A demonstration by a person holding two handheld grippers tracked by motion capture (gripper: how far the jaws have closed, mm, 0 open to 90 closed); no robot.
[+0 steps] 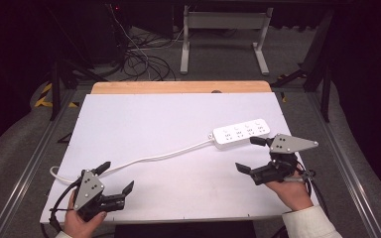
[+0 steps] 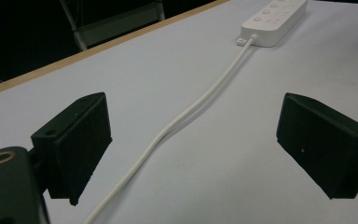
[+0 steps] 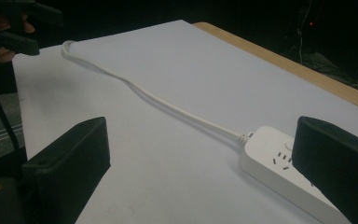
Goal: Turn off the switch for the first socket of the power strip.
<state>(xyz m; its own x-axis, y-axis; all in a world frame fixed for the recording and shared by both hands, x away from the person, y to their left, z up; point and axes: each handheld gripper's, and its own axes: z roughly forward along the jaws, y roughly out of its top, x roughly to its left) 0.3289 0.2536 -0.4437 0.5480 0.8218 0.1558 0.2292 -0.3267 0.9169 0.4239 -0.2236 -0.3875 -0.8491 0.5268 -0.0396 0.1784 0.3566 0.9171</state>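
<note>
Both spread, the left gripper (image 1: 115, 177) and right gripper (image 1: 250, 154) hover over a white table (image 1: 168, 119) in a dark room.

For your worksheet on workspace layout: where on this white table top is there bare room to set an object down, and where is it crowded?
Bare: the far left stretch of the white table top, bordered by the wooden edge and the white cord; also the near middle between the left gripper and right gripper. Crowded: the right side around the power strip.

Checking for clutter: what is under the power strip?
The power strip lies flat on the white table sheet, its cord trailing toward the left gripper. Anything directly beneath the strip is covered.
</note>
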